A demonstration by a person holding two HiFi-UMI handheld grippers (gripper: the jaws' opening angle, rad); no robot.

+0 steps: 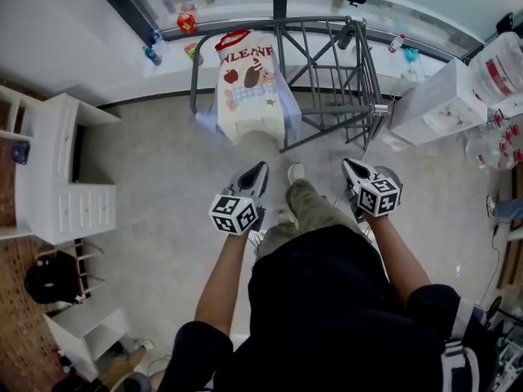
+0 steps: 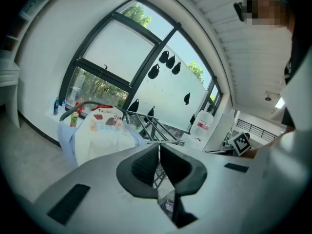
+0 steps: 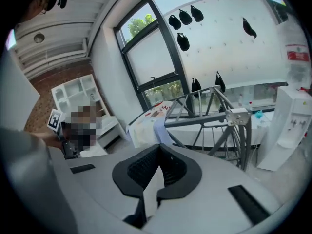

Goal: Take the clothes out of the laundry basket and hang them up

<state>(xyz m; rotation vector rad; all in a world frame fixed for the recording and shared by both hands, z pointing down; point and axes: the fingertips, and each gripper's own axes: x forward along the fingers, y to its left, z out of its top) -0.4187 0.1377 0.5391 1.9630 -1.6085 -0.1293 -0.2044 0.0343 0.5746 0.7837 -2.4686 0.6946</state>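
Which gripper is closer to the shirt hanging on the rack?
Left. The left gripper is straight in front of the shirt, not touching; the right gripper is off to the side, facing the rack's bare bars.

My right gripper (image 1: 349, 165) covers most of a grey round thing (image 1: 392, 173) on the floor (image 1: 163, 186); I cannot tell what it is. The cloth (image 1: 249, 84) hides the left end of the rack (image 1: 319, 20). The bottles (image 1: 152, 53) on the window sill (image 1: 167, 73) are too small to read.
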